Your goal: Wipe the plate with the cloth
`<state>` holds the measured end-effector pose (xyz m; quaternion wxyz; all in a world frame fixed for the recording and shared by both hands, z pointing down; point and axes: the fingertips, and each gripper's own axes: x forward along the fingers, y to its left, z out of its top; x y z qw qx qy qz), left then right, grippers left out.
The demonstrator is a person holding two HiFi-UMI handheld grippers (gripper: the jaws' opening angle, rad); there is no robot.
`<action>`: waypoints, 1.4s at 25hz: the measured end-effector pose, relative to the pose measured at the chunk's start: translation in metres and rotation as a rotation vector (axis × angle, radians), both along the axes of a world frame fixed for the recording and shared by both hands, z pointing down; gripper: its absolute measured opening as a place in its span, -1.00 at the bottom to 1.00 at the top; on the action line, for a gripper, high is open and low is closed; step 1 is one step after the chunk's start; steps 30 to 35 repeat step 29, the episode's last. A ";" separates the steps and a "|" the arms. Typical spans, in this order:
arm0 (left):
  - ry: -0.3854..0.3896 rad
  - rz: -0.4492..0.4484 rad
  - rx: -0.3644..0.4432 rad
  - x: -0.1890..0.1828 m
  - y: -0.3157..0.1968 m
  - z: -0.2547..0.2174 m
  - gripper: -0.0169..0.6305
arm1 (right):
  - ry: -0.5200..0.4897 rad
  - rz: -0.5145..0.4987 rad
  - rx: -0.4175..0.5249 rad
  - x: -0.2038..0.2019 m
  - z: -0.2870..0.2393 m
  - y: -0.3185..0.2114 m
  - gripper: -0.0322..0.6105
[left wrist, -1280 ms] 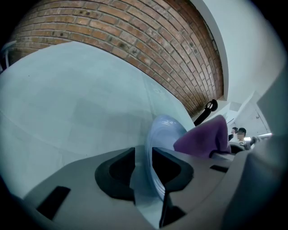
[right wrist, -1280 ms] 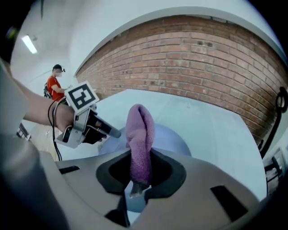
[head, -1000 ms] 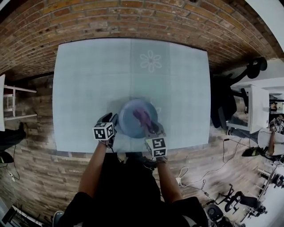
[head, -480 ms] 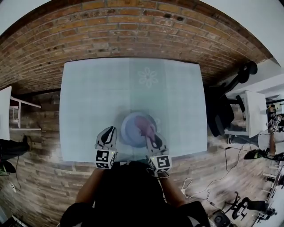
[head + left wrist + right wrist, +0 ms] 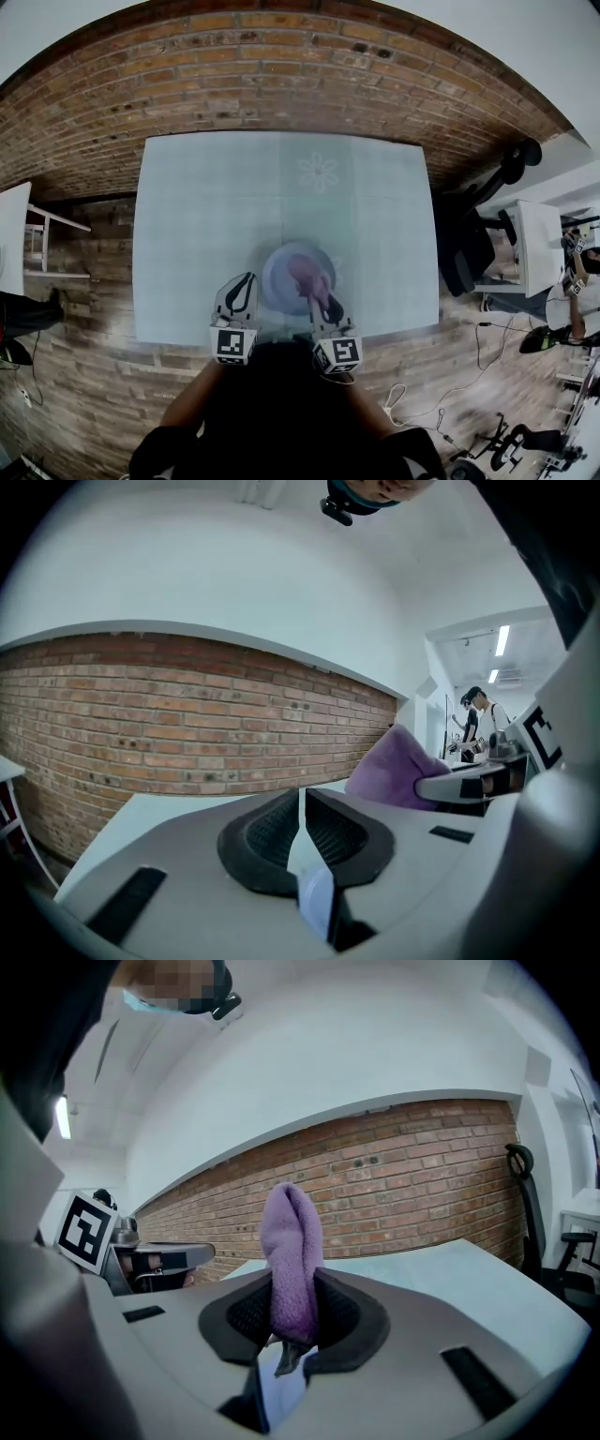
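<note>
A blue-grey plate [image 5: 281, 267] lies on the pale table [image 5: 206, 216] near its front edge. A purple cloth [image 5: 306, 274] rests over the plate's middle and right. My right gripper [image 5: 322, 302] is shut on the cloth; in the right gripper view the cloth [image 5: 291, 1241] stands folded between the pads of the right gripper [image 5: 292, 1321]. My left gripper [image 5: 242, 286] sits just left of the plate's rim. In the left gripper view the left gripper [image 5: 300, 808] is shut, with only a thin pale sliver between the pads. The cloth [image 5: 398, 771] shows off to its right.
A flower print [image 5: 318, 172] marks the table's far half. Brick-patterned floor surrounds the table. A black chair [image 5: 469, 239] stands to the right and white furniture [image 5: 14, 234] to the left. A person [image 5: 478, 714] stands far back in the room.
Both grippers have drawn back toward the table's front edge. The head view has pulled away, so the plate looks smaller. The right gripper still holds the cloth on the plate.
</note>
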<state>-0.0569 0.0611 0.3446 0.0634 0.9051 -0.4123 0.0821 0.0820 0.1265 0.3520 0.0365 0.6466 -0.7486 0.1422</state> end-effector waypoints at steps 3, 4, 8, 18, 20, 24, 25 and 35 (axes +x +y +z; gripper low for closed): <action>0.004 0.021 -0.002 0.005 0.002 0.000 -0.80 | 0.006 0.001 -0.001 -0.001 0.000 -0.001 -0.64; 0.006 0.027 -0.003 0.006 0.003 0.000 -0.80 | 0.011 -0.001 -0.004 0.000 0.001 0.000 -0.65; 0.021 0.039 -0.001 0.011 0.005 -0.002 -0.80 | 0.031 -0.005 -0.008 0.002 0.005 0.001 -0.65; 0.011 0.046 -0.012 0.008 0.008 0.000 -0.80 | 0.028 0.003 -0.002 0.002 0.001 0.003 -0.65; 0.009 0.049 -0.013 0.008 0.009 0.000 -0.80 | 0.031 0.006 0.003 0.003 0.001 0.004 -0.65; 0.014 0.048 -0.018 0.009 0.009 0.001 -0.80 | 0.032 0.009 0.005 0.004 0.000 0.006 -0.65; 0.013 0.048 -0.015 0.009 0.009 0.001 -0.80 | 0.032 0.009 0.006 0.004 -0.001 0.005 -0.65; 0.009 0.049 -0.009 0.006 0.008 0.002 -0.80 | 0.031 0.013 -0.001 0.002 0.000 0.007 -0.65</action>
